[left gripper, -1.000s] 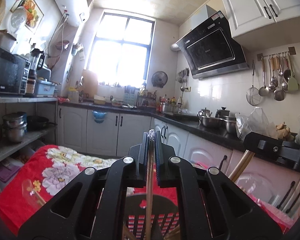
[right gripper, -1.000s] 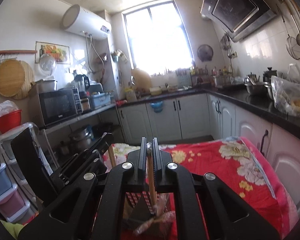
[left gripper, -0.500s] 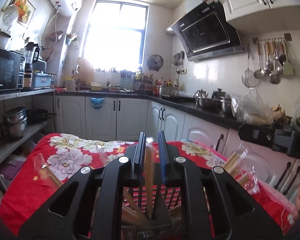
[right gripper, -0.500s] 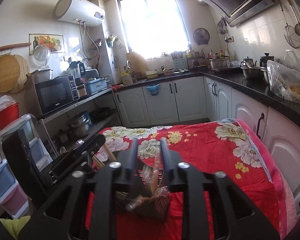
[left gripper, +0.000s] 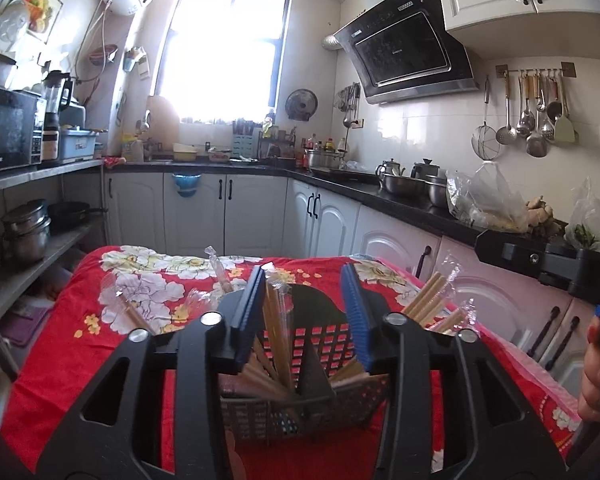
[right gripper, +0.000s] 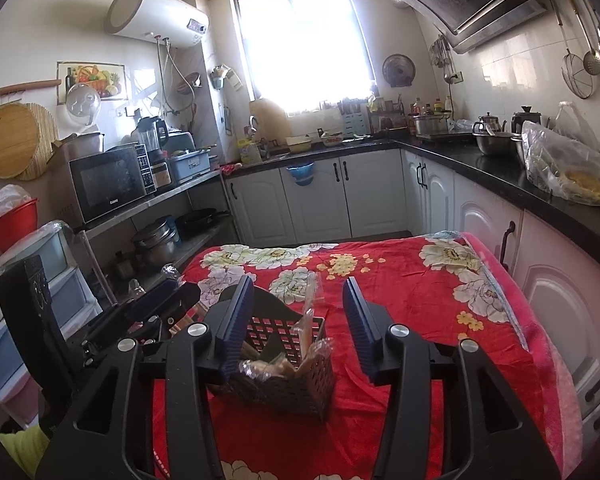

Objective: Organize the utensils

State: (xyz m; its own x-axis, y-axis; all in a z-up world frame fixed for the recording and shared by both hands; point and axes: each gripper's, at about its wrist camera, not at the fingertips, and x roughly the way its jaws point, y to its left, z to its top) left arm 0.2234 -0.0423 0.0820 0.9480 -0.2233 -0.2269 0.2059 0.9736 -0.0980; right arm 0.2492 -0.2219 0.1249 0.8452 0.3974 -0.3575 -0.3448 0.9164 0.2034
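Sunlight is pouring through the kitchen window [left gripper: 224,52] and shining on a red flowered cloth [right gripper: 412,292] that is covering the table. A black basket [right gripper: 300,384] with little holes is sitting on the cloth, near the middle. Wooden chopsticks [left gripper: 278,336] in clear wrappers are standing inside it, leaning this way and that. More wrapped chopsticks [left gripper: 430,300] are poking up at the right side of the basket in the left wrist view.

The left gripper [left gripper: 305,312] is hanging just above the basket with its two blue pads wide apart, and it is holding nothing. One wrapped pair of chopsticks is leaning close to its left pad. The right gripper [right gripper: 298,320] is also hanging over the basket with its pads spread wide, and it is holding nothing too. A wrapped pair [right gripper: 310,320] is sticking up between its pads without touching them.

White cupboards [right gripper: 320,196] are lining the wall behind, and ladles [left gripper: 536,116] are hanging on the tiled wall.
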